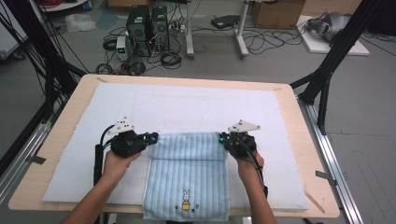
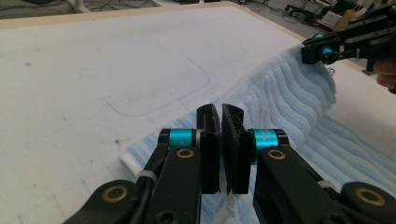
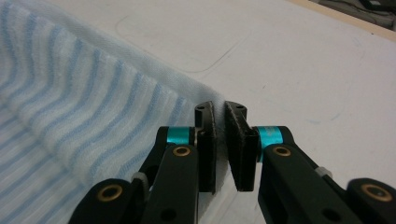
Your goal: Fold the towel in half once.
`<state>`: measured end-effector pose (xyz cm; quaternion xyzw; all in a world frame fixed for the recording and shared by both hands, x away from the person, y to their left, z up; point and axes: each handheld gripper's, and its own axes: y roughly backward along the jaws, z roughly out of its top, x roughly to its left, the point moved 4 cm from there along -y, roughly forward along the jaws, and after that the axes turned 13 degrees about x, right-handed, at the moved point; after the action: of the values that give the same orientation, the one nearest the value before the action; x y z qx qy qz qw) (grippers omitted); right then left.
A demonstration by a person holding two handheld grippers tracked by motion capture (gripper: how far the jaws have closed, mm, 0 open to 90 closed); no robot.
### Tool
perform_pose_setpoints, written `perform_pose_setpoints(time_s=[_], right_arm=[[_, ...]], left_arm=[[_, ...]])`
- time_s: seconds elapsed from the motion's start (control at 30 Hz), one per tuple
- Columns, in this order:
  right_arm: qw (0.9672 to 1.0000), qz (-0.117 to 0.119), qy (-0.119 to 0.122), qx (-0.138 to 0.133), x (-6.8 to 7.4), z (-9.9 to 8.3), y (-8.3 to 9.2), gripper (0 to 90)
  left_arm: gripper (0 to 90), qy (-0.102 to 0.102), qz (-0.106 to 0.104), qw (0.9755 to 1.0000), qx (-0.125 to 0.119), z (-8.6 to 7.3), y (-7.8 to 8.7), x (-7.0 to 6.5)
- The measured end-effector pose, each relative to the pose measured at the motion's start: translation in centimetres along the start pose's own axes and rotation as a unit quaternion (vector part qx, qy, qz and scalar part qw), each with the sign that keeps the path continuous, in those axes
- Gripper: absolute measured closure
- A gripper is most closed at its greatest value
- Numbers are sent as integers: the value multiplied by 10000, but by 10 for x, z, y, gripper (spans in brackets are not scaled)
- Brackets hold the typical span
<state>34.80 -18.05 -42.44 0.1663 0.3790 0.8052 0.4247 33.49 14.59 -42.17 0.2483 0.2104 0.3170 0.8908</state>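
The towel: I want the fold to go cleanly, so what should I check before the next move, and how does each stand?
1. Left claw shut on a towel corner: ok.
2. Right claw shut on the other far corner: ok.
3. Far edge lifted evenly between the claws: ok.
4. Near end with the rabbit picture inside the table edge: not ok, it overhangs.
5. White mat ahead bare: ok.
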Motion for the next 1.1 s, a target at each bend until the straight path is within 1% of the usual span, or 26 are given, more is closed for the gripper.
perform_pose_setpoints(time_s=[0.07,0.1,0.13,0.23,0.3,0.37,0.4,0.53,0.63,0.7,0.73,0.77,0.8,0.83,0.87,0.9,0.93,0.97,1.0,1.03,1.07,1.1], right_arm=[[10000,43,-18,-87,4,-10,6,830],[9998,100,-66,-156,7,-15,9,830],[9997,158,-75,-170,9,-19,10,830],[9997,187,66,-137,19,-32,15,830],[9995,236,54,-187,22,-37,18,830],[9993,303,34,-230,24,-41,21,829],[9993,287,68,-233,25,-43,22,829],[9990,416,120,-149,27,-50,26,828],[9984,516,186,-104,31,-56,30,827],[9982,516,291,-74,34,-59,34,827],[9981,529,305,-59,36,-61,36,827],[9979,547,350,-40,37,-63,38,826],[9979,543,350,-23,37,-65,39,823],[9975,611,357,-4,37,-68,41,811],[9973,641,367,-4,38,-71,43,778],[9969,712,332,-17,38,-73,46,721],[9962,841,223,-73,37,-75,49,654],[9955,922,73,-218,35,-75,54,638],[9938,1018,-93,-444,32,-73,60,613],[9931,1009,-195,-561,30,-71,63,593],[9933,921,-303,-636,26,-68,65,588],[9938,835,-404,-620,23,-65,64,588]], left_arm=[[854,-26,-11,10000,46,-8,3,-5],[854,-31,-17,10000,58,-12,5,-6],[854,-44,-52,9999,104,-16,6,-8],[854,-69,-95,9997,217,-27,7,-13],[853,-112,-87,9995,297,-33,5,-16],[853,-88,-136,9993,345,-40,4,-17],[853,-64,-167,9991,378,-42,3,-18],[850,-27,-304,9985,451,-47,4,-19],[836,41,-340,9981,510,-52,5,-22],[797,91,-390,9982,440,-51,7,-23],[765,111,-371,9986,369,-49,10,-23],[705,146,-303,9990,300,-48,12,-21],[638,214,-155,9994,202,-45,15,-17],[600,273,-63,9995,152,-43,17,-12],[593,362,-2,9993,113,-42,20,-6],[585,476,44,9988,53,-41,21,0],[570,562,69,9984,5,-40,23,5],[567,661,95,9978,-51,-38,25,11],[566,691,126,9975,-74,-37,25,14],[564,728,165,9972,-101,-35,25,18],[564,771,168,9968,-114,-33,24,22],[563,811,158,9965,-114,-31,22,25]])
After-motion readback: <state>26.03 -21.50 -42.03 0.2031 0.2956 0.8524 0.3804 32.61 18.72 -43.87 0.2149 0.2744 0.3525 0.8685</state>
